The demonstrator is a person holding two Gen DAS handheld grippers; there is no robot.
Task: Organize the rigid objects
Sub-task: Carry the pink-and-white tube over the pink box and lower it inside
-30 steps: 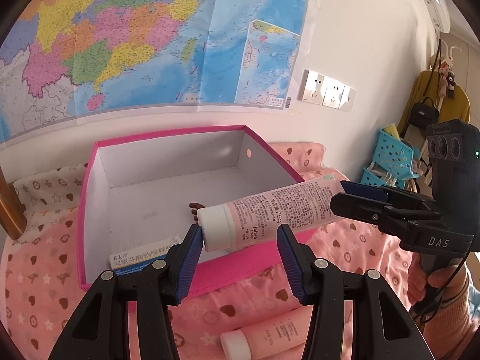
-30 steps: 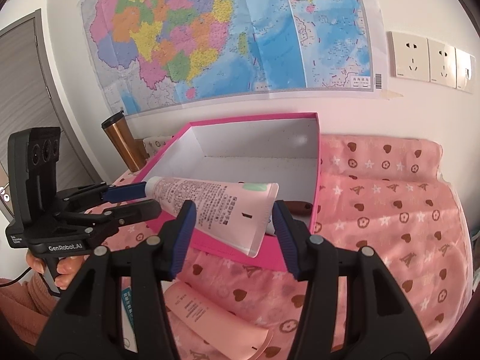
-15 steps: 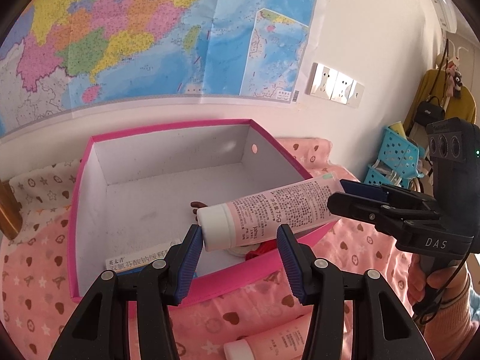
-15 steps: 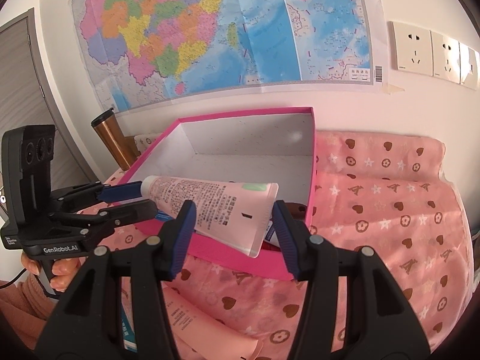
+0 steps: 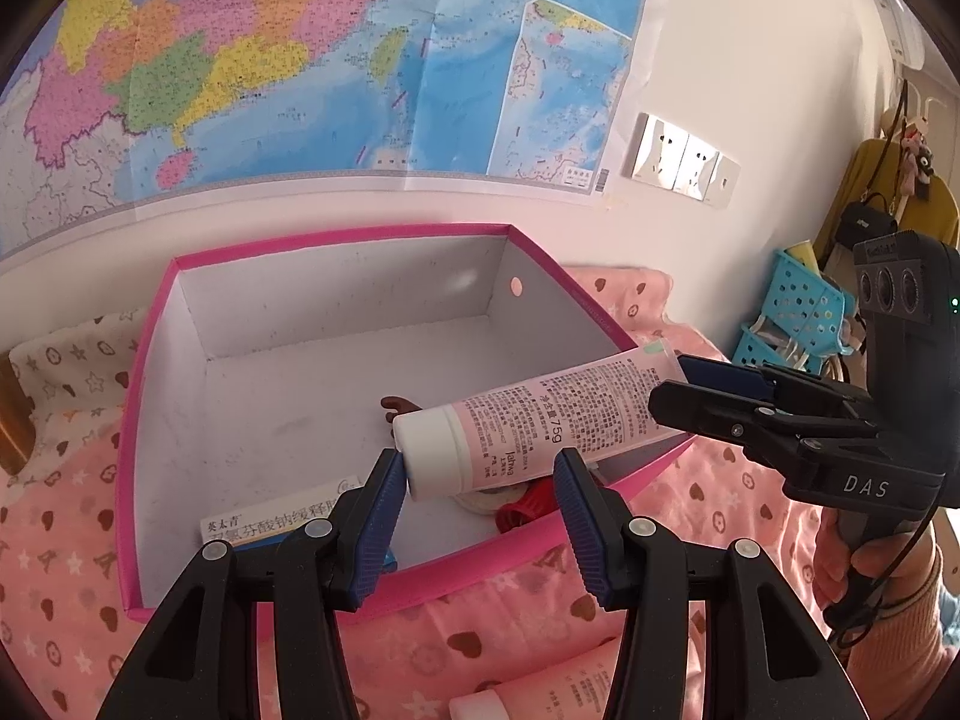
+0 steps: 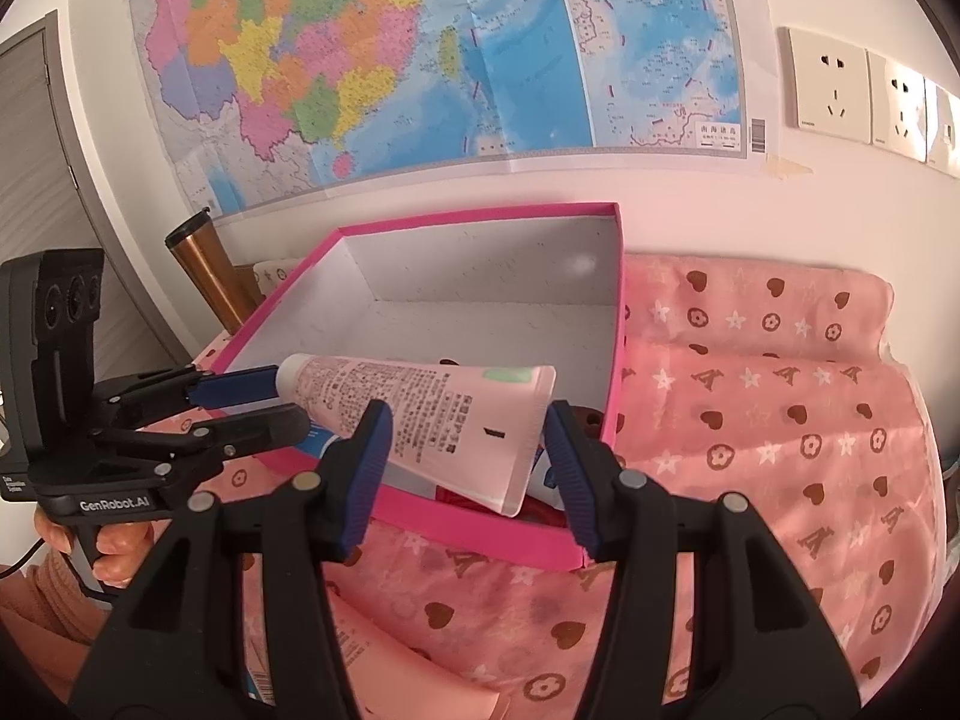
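Tube (image 5: 540, 420) is hanging in the air over the box's (image 5: 336, 600) near right corner, cap end pointing toward the left gripper (image 5: 474, 516), crimped end pinched by the right gripper (image 5: 678, 396). In the right wrist view the tube (image 6: 432, 420) sits across and just ahead of the wide-apart fingers, so that view alone doesn't tell me much; the left view shows the right jaws closed narrow on the flat tail. Left jaws are wide open, holding nothing, and the white cap (image 5: 432, 444) sits just above and between the blue pads (image 5: 378, 516), maybe brushing the left one, can't tell. Risks as I see it: a grip that far back on a flat crimp could let the heavy cap end droop or twist, and letting go here could land it on the near rim or on the red thing (image 5: 528, 507) and the carton (image 5: 270, 525) already in the box.
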